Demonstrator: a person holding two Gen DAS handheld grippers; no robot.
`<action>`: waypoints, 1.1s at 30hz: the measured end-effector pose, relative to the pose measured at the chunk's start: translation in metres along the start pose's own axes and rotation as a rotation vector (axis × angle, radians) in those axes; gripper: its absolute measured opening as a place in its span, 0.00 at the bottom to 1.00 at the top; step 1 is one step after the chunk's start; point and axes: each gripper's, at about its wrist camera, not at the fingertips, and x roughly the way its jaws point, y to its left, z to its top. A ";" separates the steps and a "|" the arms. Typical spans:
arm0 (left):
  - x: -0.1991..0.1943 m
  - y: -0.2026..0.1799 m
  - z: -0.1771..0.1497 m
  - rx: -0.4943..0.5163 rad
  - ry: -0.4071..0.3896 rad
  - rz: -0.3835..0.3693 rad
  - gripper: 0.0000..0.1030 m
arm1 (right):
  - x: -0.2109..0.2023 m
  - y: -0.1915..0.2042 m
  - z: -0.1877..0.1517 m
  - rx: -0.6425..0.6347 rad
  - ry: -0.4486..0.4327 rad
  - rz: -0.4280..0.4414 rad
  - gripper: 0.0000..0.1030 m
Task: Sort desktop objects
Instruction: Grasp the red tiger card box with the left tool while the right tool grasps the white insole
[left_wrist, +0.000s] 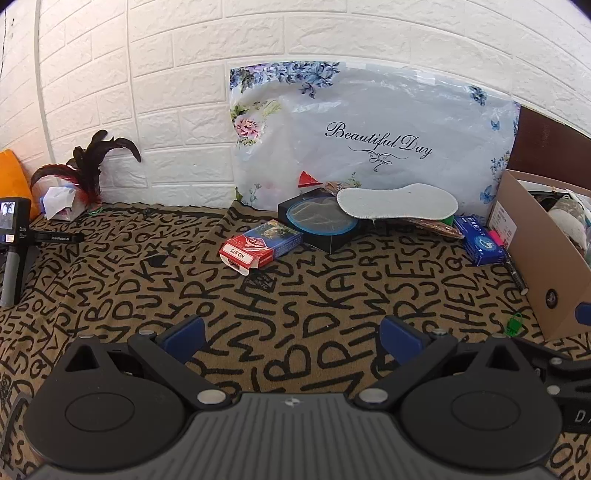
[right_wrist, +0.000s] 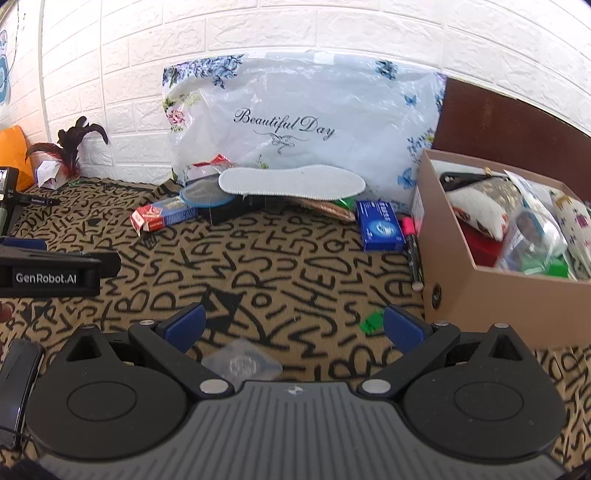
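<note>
We see both grippers spread wide with nothing between the pads. The left gripper (left_wrist: 293, 338) hangs over bare letter-print tablecloth (left_wrist: 207, 280). The right gripper (right_wrist: 293, 326) hangs above a small clear plastic packet (right_wrist: 242, 363) lying on the cloth just ahead of its body; the pads do not touch it.

Objects to sort lie in a row at the back, before a floral plastic bag (left_wrist: 373, 140) leaning on the brick wall. A red-and-blue card box (left_wrist: 260, 243) lies on its side, touching a black box with a blue ring (left_wrist: 319, 221). A grey insole (left_wrist: 397, 201) rests on top of that black box. A blue carton (left_wrist: 480, 240) and a black marker (right_wrist: 413, 254) lie just beside the cardboard box (right_wrist: 498, 295), which holds mixed items. A small green clip (right_wrist: 371, 321) lies on the cloth near the right gripper's right pad.
</note>
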 end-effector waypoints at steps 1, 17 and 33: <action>0.002 0.001 0.001 0.000 0.002 -0.001 1.00 | 0.003 0.000 0.003 -0.001 -0.001 0.002 0.97; 0.051 0.022 0.025 -0.021 0.048 -0.011 1.00 | 0.055 0.012 0.035 -0.024 0.023 0.047 0.97; 0.166 0.057 0.062 0.055 0.107 -0.033 0.99 | 0.169 0.057 0.074 -0.098 0.045 0.250 0.96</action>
